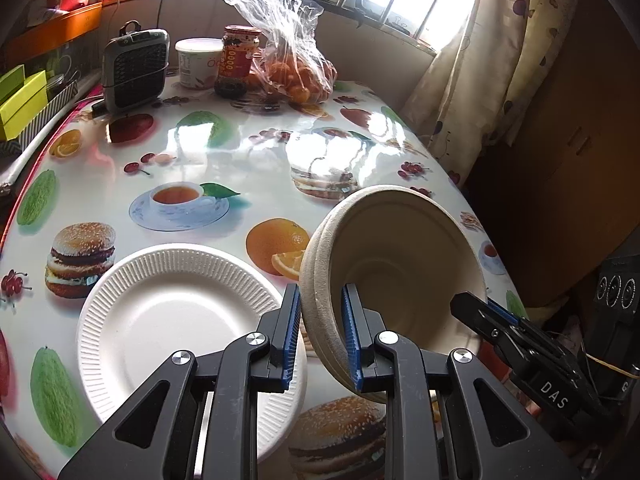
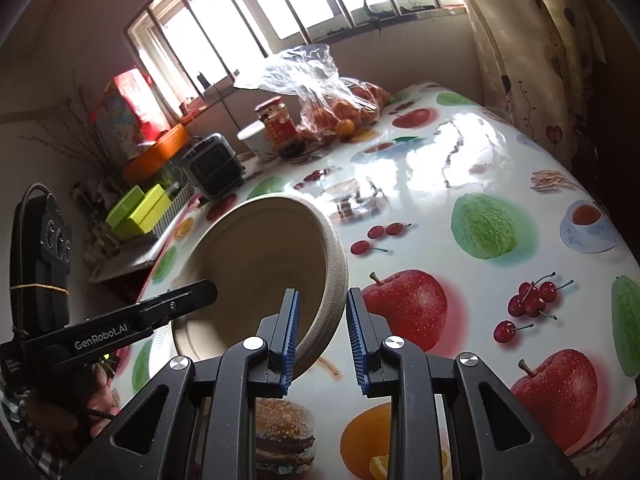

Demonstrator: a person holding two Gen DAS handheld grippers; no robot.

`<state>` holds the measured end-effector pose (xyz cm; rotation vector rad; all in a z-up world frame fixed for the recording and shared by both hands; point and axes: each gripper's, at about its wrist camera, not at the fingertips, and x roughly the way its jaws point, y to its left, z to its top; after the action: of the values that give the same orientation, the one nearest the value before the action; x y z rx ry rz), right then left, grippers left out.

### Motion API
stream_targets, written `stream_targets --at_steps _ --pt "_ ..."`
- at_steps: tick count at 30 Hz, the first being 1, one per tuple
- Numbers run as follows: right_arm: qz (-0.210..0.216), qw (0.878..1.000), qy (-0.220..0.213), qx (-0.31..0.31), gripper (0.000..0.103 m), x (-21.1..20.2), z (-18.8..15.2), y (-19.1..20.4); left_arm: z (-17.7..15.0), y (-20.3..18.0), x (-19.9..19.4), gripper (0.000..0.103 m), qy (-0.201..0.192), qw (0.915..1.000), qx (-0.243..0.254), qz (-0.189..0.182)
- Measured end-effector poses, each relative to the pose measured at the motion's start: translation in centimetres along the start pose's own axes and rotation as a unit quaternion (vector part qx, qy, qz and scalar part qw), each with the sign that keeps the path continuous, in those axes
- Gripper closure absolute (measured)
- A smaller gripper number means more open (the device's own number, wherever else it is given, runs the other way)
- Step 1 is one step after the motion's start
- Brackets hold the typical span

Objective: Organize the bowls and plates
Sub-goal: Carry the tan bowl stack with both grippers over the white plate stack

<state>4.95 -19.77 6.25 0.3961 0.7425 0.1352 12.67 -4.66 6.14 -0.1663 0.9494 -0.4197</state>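
Note:
A beige paper bowl [image 1: 400, 280], seemingly two nested, is held tilted on its side above the table. My left gripper [image 1: 320, 336] is shut on its left rim. My right gripper [image 2: 322, 340] straddles the opposite rim [image 2: 334, 280]; its left pad touches the rim and the right pad stands off with a gap. In the left wrist view the right gripper [image 1: 492, 318] shows at the bowl's right rim. A white ribbed paper plate [image 1: 176, 320] lies flat on the table, left of the bowl and under my left finger.
The table [image 1: 240, 152] has a glossy fruit-print cloth. At its far end stand a small fan heater [image 1: 134, 68], a white tub [image 1: 198, 62], a red-labelled jar [image 1: 238, 58] and a plastic bag of oranges [image 1: 296, 68]. A curtain [image 1: 480, 80] hangs at right.

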Motion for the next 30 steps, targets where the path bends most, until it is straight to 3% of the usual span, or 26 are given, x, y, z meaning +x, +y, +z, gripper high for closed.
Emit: stream_targets --at_steps 30 --pt "0.053 0.996 0.036 -0.063 0.080 3.8 -0.1 6.6 -1.2 6.2 -3.9 0.081 -0.034 0.9964 -0.061 0.049"
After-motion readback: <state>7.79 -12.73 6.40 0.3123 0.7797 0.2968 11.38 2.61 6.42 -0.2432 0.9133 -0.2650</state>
